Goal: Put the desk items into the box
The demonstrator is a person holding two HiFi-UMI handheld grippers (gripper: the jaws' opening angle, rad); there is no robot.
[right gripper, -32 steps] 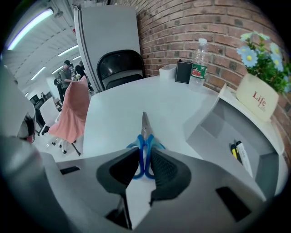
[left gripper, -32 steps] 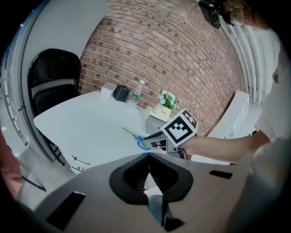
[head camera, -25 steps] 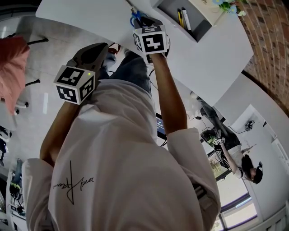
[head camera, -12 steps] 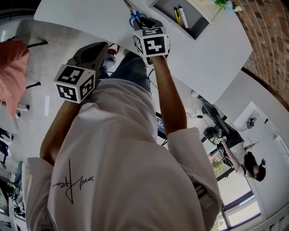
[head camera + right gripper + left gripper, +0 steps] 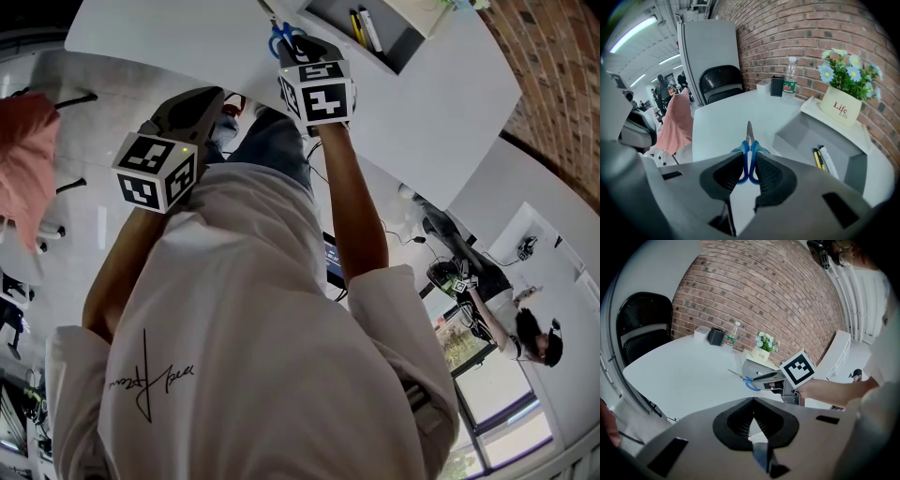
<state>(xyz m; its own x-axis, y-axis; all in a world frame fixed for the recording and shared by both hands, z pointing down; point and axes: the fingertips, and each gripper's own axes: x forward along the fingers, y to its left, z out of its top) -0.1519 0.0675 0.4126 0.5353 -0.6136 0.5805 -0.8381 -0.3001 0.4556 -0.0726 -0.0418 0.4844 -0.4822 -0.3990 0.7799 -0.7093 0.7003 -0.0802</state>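
Left gripper (image 5: 753, 403) has its jaws brought together with nothing between them, as its own view shows; in the head view it is held low beside the person's white shirt (image 5: 253, 356), well apart from the table (image 5: 187, 37). From this side, the left gripper view gives what the other views do not: the right gripper (image 5: 765, 379) seen in profile, with the scissors (image 5: 746, 380) sticking out of it over the white table, the blade tip pointing away from the person. The right gripper view shows the grip itself: the jaws are only a little apart and press on the blue handles of the scissors, one pad on each side, while the closed blades point forward. Whether the scissors touch the table, I cannot tell. To the right of them stands the grey box (image 5: 801, 133), near but not touching, and only this view shows clearly the yellow pen (image 5: 817, 159) and the white marker (image 5: 828, 162) lying inside. Behind the box is a flower pot (image 5: 841, 110).
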